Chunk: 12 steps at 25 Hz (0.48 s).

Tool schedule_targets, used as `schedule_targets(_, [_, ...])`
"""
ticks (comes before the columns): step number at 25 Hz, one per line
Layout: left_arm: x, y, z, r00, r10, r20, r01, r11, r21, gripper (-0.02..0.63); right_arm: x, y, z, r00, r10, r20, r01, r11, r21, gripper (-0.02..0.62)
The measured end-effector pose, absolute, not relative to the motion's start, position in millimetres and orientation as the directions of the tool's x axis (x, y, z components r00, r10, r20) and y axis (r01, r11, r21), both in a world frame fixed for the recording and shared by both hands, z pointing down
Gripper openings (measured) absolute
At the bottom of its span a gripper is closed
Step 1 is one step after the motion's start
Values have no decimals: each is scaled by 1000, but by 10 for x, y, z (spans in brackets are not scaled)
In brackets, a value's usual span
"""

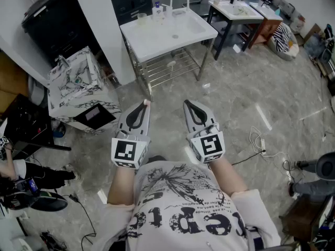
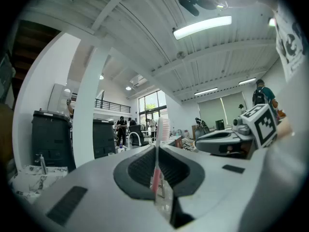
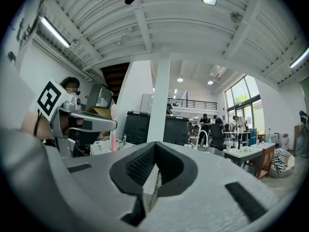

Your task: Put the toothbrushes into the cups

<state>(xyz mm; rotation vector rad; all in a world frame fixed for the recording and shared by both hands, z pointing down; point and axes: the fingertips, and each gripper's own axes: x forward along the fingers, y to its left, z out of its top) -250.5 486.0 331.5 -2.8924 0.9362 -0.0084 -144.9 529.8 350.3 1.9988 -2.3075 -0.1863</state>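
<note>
Two grippers sit near your chest. Your left gripper point(image 1: 142, 104) is clamped on a pink toothbrush point(image 2: 162, 129) whose head juts past the tips. Your right gripper point(image 1: 187, 104) is closed and holds nothing. Below lies a grey marbled floor point(image 1: 235, 103). Well ahead stands a white sink table point(image 1: 157, 42), with cups point(image 1: 142, 18) at its far edge.

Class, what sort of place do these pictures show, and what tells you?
Probably an open workshop or lab hall: a freestanding white sink on a metal frame, a work table behind it, loose cables on the floor.
</note>
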Motion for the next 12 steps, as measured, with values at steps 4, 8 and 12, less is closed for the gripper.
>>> schedule_targets(4, [-2471, 4827, 3352, 812, -584, -21, -583, -808, -87, 25, -1421, 5276, 3541, -146, -989, -4, -979, 144, 141, -9])
schedule_targets(8, [-2404, 4750, 3377, 811, -585, -14, -584, -808, -81, 25, -1368, 5193, 3567, -158, -987, -9, -978, 155, 136, -9])
schedule_targets(12, [-2294, 4685, 3425, 812, -583, -2, -582, -810, -70, 25, -1270, 5133, 3578, -162, -987, -9, -981, 160, 108, -9])
